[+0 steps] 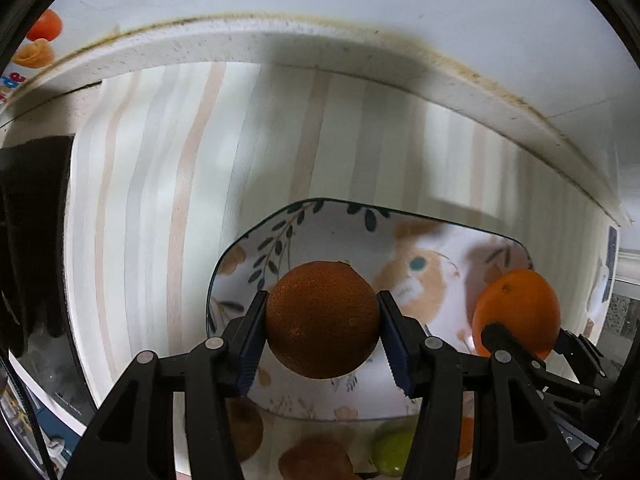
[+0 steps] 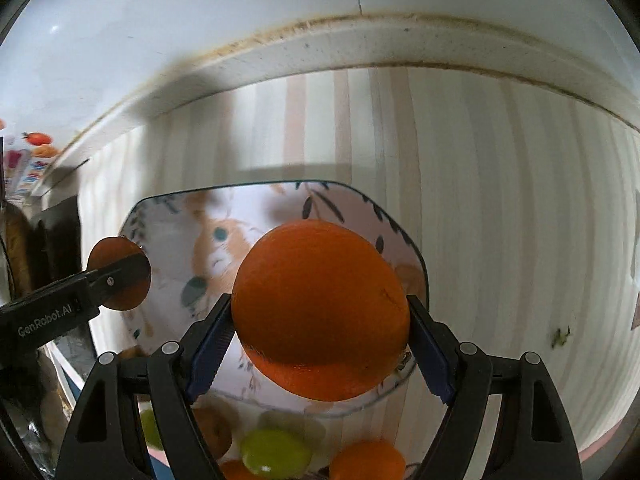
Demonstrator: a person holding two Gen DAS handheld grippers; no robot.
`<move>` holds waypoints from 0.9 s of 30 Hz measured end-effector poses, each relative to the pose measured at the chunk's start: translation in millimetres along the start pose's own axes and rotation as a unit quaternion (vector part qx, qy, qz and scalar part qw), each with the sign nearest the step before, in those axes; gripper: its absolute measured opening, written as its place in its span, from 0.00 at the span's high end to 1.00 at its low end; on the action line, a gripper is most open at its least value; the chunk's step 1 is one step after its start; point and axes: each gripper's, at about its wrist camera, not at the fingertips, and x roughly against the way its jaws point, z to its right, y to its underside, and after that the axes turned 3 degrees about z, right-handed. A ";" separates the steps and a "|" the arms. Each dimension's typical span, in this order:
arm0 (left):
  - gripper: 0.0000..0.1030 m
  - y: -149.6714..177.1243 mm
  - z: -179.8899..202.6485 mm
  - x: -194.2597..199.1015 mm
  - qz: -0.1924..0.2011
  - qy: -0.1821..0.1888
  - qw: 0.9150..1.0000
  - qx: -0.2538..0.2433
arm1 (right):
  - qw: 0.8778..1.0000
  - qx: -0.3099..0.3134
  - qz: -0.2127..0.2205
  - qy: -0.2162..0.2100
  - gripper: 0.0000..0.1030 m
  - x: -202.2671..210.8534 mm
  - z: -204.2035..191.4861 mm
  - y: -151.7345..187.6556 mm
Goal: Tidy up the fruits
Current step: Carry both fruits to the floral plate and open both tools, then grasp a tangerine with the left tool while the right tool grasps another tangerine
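My left gripper [image 1: 322, 326] is shut on a dark orange [image 1: 322, 320] and holds it above a patterned plate [image 1: 440, 240] with a leaf and rabbit print. My right gripper [image 2: 320, 320] is shut on a bright orange [image 2: 320, 308] above the same plate [image 2: 168, 240]. In the left wrist view the bright orange [image 1: 516, 312] and right gripper show at the right. In the right wrist view the dark orange [image 2: 116, 252] and left gripper show at the left. The plate holds no fruit.
The plate lies on a striped cloth [image 1: 160, 200] against a white wall ledge [image 1: 280, 44]. Below the plate, near me, lie a green fruit [image 2: 276, 456], brown fruits [image 2: 216, 428] and another orange [image 2: 368, 460]. A dark object [image 1: 32, 240] stands at the left.
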 end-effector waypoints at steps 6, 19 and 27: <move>0.50 -4.5 -3.7 -17.4 -0.020 -0.020 1.000 -0.006 | 1.000 0.004 -0.008 0.011 0.18 0.4 2.2 -15.1; 0.19 7.1 -24.1 4.1 0.013 -0.011 1.000 0.001 | 1.000 0.006 0.025 0.018 0.06 44.3 2.2 -12.9; 0.19 62.9 -33.9 53.9 0.063 -0.026 0.998 -0.007 | 0.998 0.012 0.045 0.033 0.06 69.2 -11.6 24.6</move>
